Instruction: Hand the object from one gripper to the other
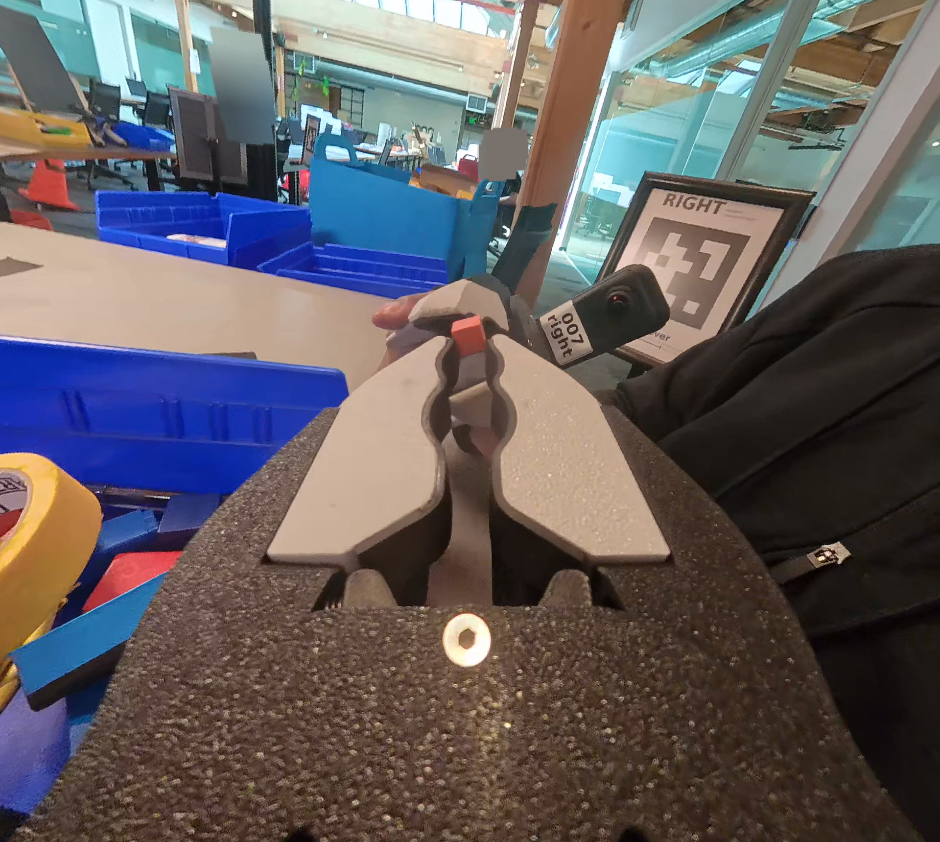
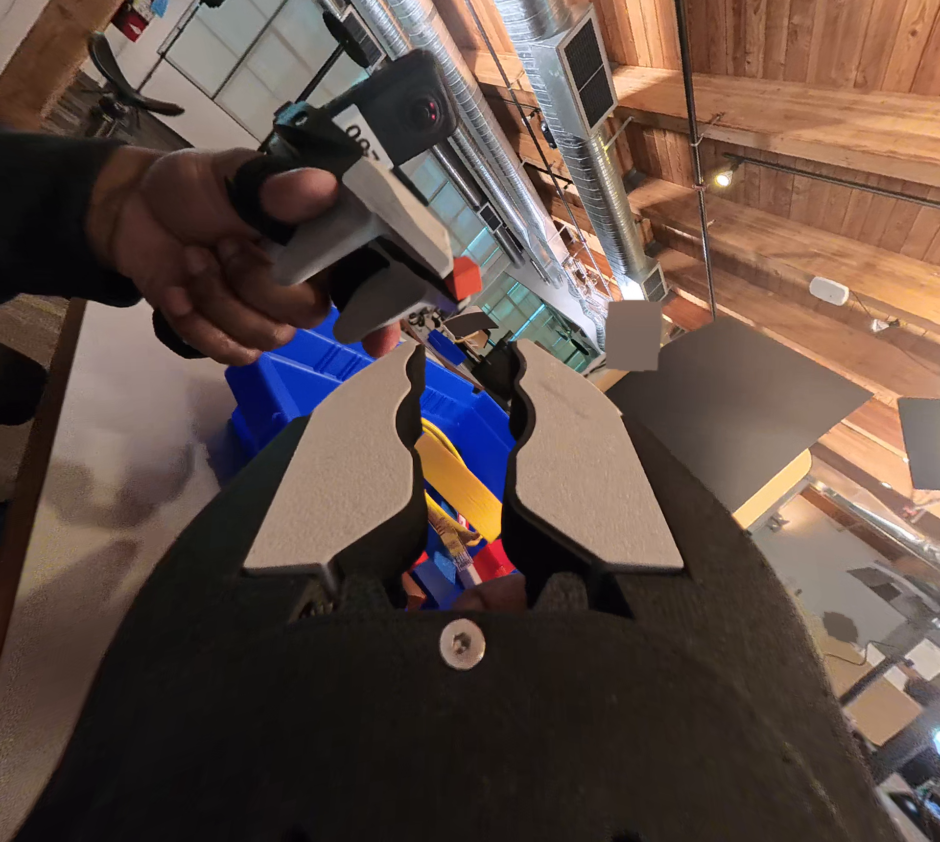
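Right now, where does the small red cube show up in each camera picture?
Left wrist view: small red cube at centre, pinched by the left hand-held gripper.
Right wrist view: the cube just above centre, in that same gripper's tips.
Shared landmark: blue plastic bin.

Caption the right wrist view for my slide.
The left tool, gripped by a hand, holds a red block beyond the open right tool; blue bin behind.

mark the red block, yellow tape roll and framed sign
red block [image 1: 467, 333]: left wrist view, front face.
yellow tape roll [image 1: 46, 527]: left wrist view, outer side.
framed sign [image 1: 712, 258]: left wrist view, printed sheet.
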The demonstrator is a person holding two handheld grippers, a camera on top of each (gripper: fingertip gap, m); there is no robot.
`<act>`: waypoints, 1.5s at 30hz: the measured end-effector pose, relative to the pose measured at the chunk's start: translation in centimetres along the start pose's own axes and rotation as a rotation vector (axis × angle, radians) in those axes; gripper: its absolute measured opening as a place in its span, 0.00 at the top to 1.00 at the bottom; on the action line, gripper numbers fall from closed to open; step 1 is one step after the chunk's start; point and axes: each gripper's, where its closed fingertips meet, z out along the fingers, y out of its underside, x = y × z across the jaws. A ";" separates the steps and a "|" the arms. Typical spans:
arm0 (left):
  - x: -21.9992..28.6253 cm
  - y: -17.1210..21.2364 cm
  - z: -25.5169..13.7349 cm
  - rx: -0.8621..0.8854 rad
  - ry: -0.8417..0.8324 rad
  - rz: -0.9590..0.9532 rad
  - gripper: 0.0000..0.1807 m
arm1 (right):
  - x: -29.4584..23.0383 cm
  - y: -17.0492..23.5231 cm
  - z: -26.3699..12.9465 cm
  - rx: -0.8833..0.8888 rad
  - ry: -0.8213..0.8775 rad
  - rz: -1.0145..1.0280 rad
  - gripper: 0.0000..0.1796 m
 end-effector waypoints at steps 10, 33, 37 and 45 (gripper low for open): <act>-1.1 1.4 0.6 -0.047 0.035 -0.085 0.94 | -0.5 0.3 0.3 -0.003 -0.026 -0.021 0.84; -0.1 -0.6 -0.2 0.106 -0.056 0.074 0.80 | 1.1 -1.4 -0.3 -0.022 -0.159 0.395 0.95; -1.2 -1.2 -0.6 0.292 -0.213 0.223 0.79 | 1.4 -0.3 -0.7 0.015 -0.310 0.826 0.95; -2.3 1.6 0.7 0.241 -0.340 0.356 0.85 | 0.6 0.6 -1.4 0.052 -0.420 1.043 0.95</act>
